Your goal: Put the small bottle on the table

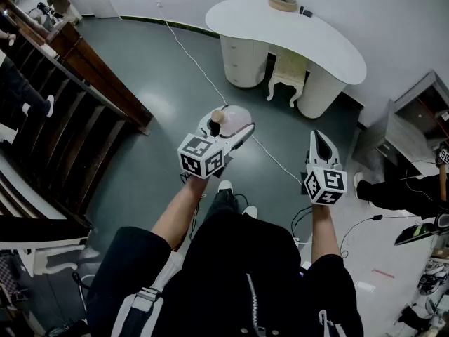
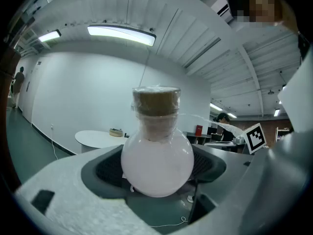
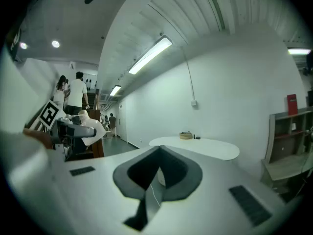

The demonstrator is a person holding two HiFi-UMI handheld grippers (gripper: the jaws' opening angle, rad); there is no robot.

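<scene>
Black jacket is filling the head view's near edge; grey-green floor is stretching to the far white surface. Left hand-held gripper, in its own view, is clamping the small bottle upright. Right hand-held gripper is sitting closed, empty.

Open floor leads to the table; a cable crosses it.

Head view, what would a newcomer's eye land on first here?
Most striking is the small bottle, a round pale flask with a cork stopper, clamped in the left gripper and held in the air over the dark floor. Ahead stands the white curved table, with a small bowl near its far edge. The right gripper is shut and empty.
</scene>
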